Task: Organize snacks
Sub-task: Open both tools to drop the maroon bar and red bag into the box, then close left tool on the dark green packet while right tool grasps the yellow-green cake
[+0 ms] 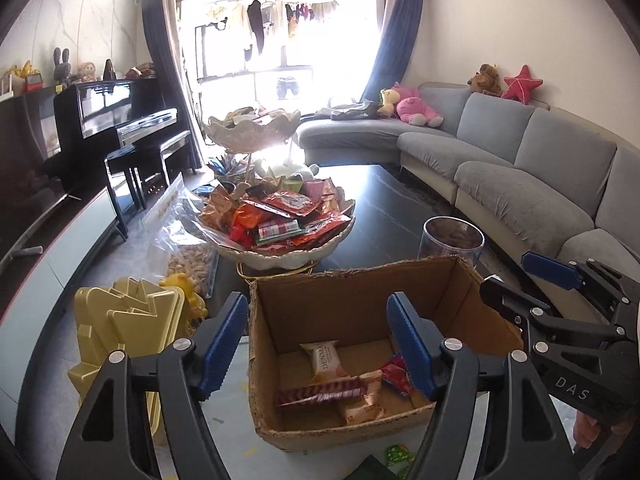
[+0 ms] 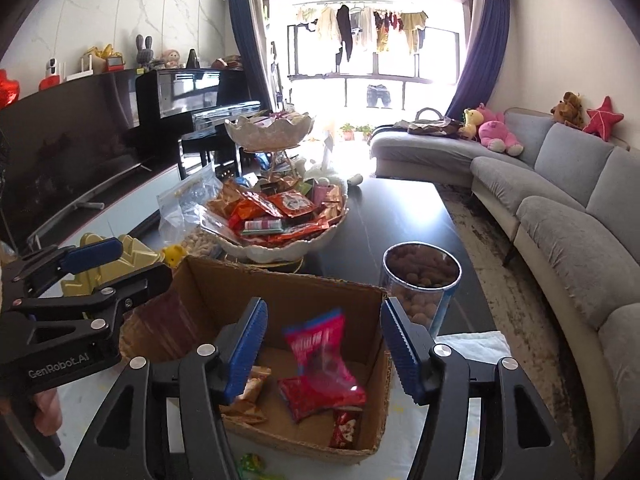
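- Your left gripper point(image 1: 318, 342) is nearest the lens, jaws spread wide, nothing between them; one blue pad sits outside the left wall of the cardboard box point(image 1: 352, 344), the other over its inside.
- Your right gripper point(image 2: 324, 346) also has jaws spread apart and grips nothing; both pads hang over the box's open top.
- Pink-red snack packet point(image 2: 320, 350) sits between your right pads without touching them, blurred, above the box floor; whether it rests on anything, can't tell.
- Box floor holds loose snacks: a cream wafer pack point(image 1: 323, 362), a red striped bar point(image 1: 320, 394), a tan pack point(image 1: 362, 406) under it, a small red wrapper point(image 1: 396, 372) at right.
- In the right wrist view, a flat red packet point(image 2: 316, 398) lies under the pink one, a small red pack point(image 2: 346, 428) near the front wall, a crinkled tan pack point(image 2: 250, 394) at left.
- Box stands on the near end of the dark coffee table point(image 1: 384, 200).
- Just beyond the box: a two-tier white shell-shaped bowl stand point(image 1: 280, 256), lower bowl heaped with red and orange snack packs.
- Right of the box, touching or just beside it: a clear jar point(image 2: 420, 280) of brown round snacks.
- Left of the box: a gold plastic piece point(image 1: 120, 332), and a clear bag of nuts point(image 1: 184, 248) farther back.
- Far right: a grey sofa point(image 1: 520, 152).
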Demonstrator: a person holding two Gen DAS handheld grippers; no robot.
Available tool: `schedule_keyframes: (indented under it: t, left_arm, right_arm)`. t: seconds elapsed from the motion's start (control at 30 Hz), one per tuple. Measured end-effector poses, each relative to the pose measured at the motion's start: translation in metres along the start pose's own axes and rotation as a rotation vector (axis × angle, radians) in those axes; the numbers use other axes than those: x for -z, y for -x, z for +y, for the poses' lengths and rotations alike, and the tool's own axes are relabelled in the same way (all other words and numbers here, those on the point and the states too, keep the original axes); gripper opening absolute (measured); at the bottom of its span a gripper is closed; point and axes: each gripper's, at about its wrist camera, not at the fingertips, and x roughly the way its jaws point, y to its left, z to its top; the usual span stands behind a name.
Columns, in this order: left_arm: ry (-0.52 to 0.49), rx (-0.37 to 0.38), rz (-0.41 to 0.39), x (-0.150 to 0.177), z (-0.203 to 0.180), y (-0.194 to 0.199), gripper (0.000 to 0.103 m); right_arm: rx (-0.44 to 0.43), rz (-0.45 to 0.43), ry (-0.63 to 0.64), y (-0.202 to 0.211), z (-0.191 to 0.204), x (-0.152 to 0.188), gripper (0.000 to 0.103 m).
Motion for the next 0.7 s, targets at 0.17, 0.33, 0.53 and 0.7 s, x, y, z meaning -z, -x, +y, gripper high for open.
schedule_keyframes:
  t: [0.17,0.33,0.53,0.7]
  left_arm:
    - [-0.018,0.005,-0.004,0.015,-0.002,0.016,0.074]
    - [-0.041,0.011,-0.016,0.03,-0.006,0.036,0.076]
    - [-0.064,0.018,-0.023,0.044,-0.01,0.055,0.076]
    - [-0.08,0.021,-0.018,0.056,-0.012,0.065,0.077]
  right_arm:
    - [-0.005,-0.01,0.01,0.015,0.006,0.011,0.06]
    - [-0.024,-0.01,0.007,0.031,0.011,0.023,0.06]
    - [-0.032,-0.008,0.012,0.046,0.018,0.038,0.06]
    - [-0.034,0.01,0.004,0.053,0.021,0.052,0.06]
